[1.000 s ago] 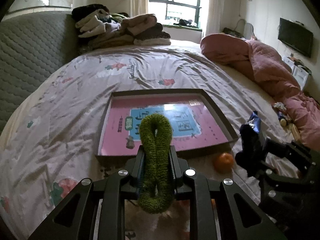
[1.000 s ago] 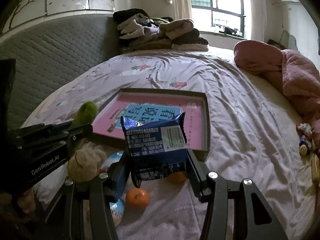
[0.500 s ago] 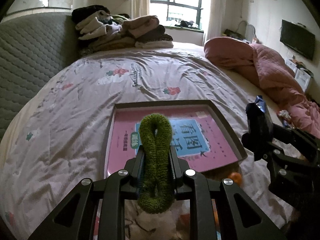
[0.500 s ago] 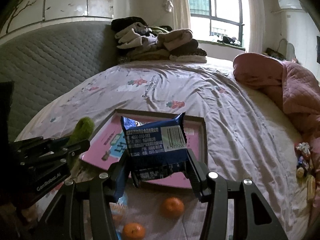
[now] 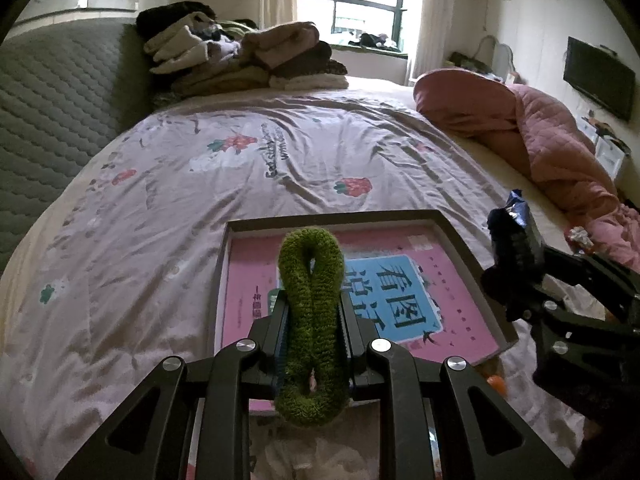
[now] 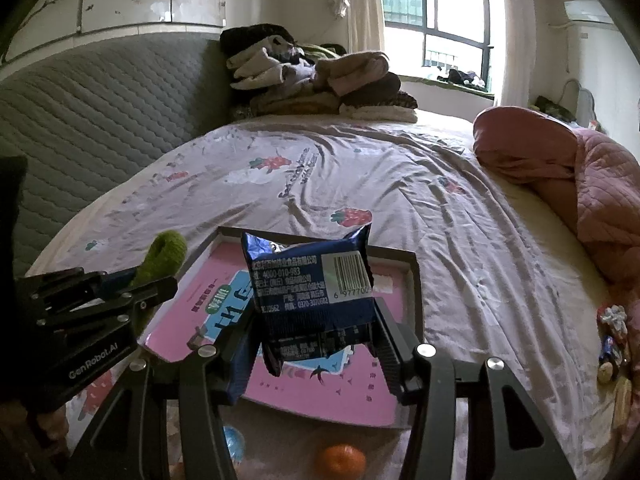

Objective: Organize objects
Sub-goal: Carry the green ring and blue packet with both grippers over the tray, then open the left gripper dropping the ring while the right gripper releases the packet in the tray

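Observation:
My left gripper point(image 5: 311, 320) is shut on a fuzzy green loop point(image 5: 312, 280), which stands up between its fingers. Just beyond it a dark-framed tray point(image 5: 336, 216) lies on the bed with a pink book point(image 5: 440, 312) inside. My right gripper point(image 6: 316, 332) is shut on a dark blue snack packet point(image 6: 308, 284), held above the near part of the same tray point(image 6: 416, 280). From the left wrist view the right gripper point(image 5: 516, 276) shows at the right with the packet point(image 5: 520, 220). The right wrist view has the left gripper point(image 6: 136, 280) and green loop point(image 6: 164, 252) at its left.
An orange point(image 6: 340, 460) and a blue-wrapped item point(image 6: 234, 442) lie on the sheet below the tray. A pink quilt point(image 5: 552, 148) runs along the bed's right side, folded clothes point(image 5: 248, 60) are stacked at the head, and small wrapped snacks point(image 6: 612, 344) sit at the right edge.
Both grippers have moved forward over the bed toward the tray, each keeping its object. The tray now sits closer beneath them, and the oranges have slid lower in view.

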Available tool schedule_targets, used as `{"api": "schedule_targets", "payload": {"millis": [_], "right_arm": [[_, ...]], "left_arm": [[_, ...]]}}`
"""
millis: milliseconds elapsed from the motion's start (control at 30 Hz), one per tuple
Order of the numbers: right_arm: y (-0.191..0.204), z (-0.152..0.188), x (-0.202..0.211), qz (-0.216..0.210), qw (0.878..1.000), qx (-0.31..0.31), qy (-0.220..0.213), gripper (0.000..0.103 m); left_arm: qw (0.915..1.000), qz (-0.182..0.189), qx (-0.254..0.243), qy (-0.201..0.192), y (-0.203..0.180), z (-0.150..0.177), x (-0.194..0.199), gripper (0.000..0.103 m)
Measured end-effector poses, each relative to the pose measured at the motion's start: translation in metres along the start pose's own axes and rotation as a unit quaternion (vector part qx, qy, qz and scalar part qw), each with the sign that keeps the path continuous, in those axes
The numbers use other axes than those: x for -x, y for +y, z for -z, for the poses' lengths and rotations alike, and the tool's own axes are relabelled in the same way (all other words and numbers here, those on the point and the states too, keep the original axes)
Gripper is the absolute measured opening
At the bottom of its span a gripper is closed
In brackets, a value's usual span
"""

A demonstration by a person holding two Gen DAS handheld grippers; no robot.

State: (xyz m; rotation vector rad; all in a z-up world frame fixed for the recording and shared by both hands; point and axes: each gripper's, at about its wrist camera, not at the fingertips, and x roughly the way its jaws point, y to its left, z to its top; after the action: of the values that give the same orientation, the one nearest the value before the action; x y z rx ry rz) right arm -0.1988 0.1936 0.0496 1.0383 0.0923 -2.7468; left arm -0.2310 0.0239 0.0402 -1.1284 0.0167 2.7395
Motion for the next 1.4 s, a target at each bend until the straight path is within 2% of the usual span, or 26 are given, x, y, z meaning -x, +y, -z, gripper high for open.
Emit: {"api": "schedule_targets", "payload": {"millis": [300, 767, 1067, 1400], "right_arm": [[-0.007, 0.009, -0.04, 0.0, 0.999, -0.003, 0.048, 0.053], [-0.006, 0.032, -0.066, 0.008, 0.995, 0.001, 0.101, 0.053], [-0.01, 0.046, -0.09, 0.008, 0.989, -0.003, 0.146, 0.053], [-0.009, 0.05, -0.094, 0.012, 0.988, 0.0, 0.155, 0.054]], "left_arm": [[0.9991, 0.003, 0.004, 0.042, 0.008, 0.005, -0.038, 0.022], [0.9966, 0.016, 0.01, 0.08, 0.008, 0.022, -0.06, 0.022], [0.9943, 0.021, -0.008, 0.104, 0.0, 0.031, -0.075, 0.023], [0.9932, 0.018, -0.007, 0.114, 0.001, 0.033, -0.08, 0.031]]}}
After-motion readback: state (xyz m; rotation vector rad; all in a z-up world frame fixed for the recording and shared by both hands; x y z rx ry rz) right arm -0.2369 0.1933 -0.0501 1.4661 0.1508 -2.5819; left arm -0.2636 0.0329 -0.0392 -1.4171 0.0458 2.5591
